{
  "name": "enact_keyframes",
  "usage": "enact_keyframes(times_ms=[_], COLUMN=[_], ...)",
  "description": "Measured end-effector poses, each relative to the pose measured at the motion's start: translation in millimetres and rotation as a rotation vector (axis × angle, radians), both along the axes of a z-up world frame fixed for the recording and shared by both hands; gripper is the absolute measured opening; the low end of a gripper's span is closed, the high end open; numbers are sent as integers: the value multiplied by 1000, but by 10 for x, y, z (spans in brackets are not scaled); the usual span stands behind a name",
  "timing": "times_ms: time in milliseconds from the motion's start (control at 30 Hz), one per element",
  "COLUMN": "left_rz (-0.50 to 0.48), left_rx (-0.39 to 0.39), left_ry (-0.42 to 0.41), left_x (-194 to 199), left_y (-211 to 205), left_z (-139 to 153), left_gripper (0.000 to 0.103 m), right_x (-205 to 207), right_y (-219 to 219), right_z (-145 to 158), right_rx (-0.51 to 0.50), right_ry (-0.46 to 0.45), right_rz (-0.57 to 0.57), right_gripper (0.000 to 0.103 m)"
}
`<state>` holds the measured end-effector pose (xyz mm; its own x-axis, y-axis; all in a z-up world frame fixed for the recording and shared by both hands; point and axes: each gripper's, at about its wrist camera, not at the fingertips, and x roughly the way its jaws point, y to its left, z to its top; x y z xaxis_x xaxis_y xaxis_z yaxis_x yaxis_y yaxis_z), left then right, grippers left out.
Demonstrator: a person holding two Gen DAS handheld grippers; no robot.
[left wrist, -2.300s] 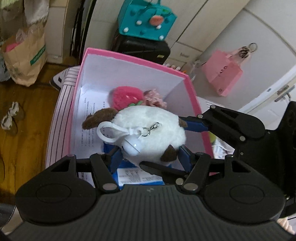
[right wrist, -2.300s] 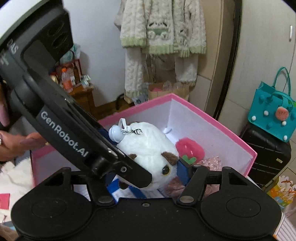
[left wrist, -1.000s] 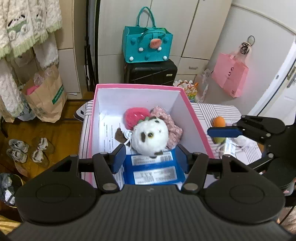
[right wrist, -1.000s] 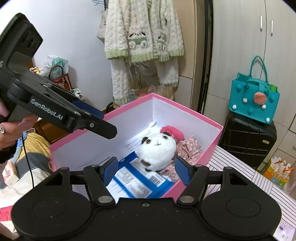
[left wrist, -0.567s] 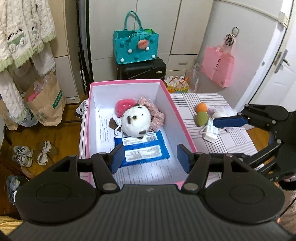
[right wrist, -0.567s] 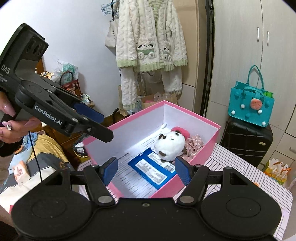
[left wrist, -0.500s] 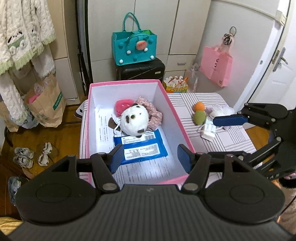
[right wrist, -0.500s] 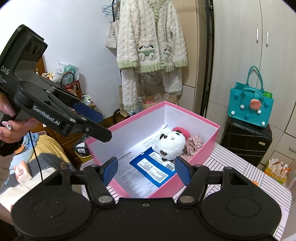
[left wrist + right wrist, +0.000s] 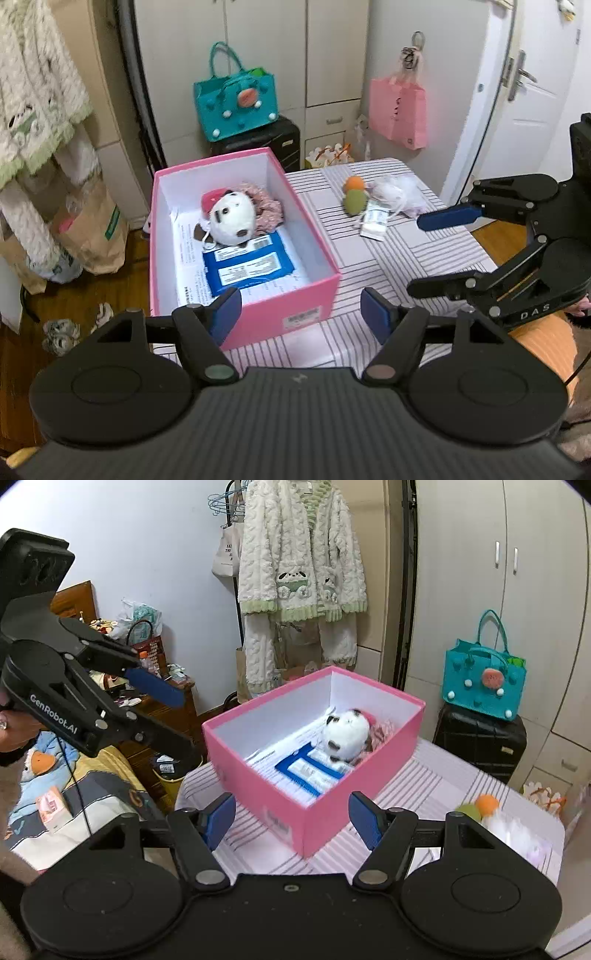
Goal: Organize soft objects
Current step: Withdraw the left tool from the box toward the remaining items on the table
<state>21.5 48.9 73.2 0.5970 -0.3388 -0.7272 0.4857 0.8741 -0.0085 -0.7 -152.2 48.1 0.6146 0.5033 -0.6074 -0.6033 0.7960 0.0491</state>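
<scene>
The plush toy [image 9: 232, 218], white with dark patches, is lying inside the pink box [image 9: 258, 314], ahead of the left gripper [image 9: 301, 317] and a little to its left, at the far end of the box. It is leaning against a red plush piece [image 9: 212, 194] and a pink floral cloth [image 9: 266, 210] behind it, and a blue packet [image 9: 247, 267] is lying flat on the printed paper just nearer the gripper than the toy. The left gripper is hanging above the near edge of the box, its jaws opening with nothing between them. The right gripper [image 9: 291, 819] is standing half open and empty, over the near corner of the box, with the toy ahead of it inside. Ahead and to the right of the left gripper, on the striped worktop [image 9: 388, 266], an orange ball [image 9: 352, 182] and a green ball [image 9: 354, 201] are sitting touching each other, just beside a white fluffy bundle [image 9: 395, 195] and a small white packet [image 9: 375, 221]. In the left wrist view the right gripper is showing at the right edge, above the worktop, well apart from those things.
</scene>
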Motion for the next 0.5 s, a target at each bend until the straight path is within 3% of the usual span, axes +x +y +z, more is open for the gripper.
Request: enact_keyframes(times_ms=[300, 500], left_rz=[-165, -237], left_rx=[90, 92], left_ry=[-33, -6], left_x=[-430, -505], left_y=[-410, -657], left_z=[-121, -261], left_gripper=[71, 71], right_x=[-304, -419], right_y=[-302, -571], right_z=[-182, -390], right_rx=[30, 24], right_ry=[62, 59], right_rz=[-103, -160], right_gripper=[73, 73])
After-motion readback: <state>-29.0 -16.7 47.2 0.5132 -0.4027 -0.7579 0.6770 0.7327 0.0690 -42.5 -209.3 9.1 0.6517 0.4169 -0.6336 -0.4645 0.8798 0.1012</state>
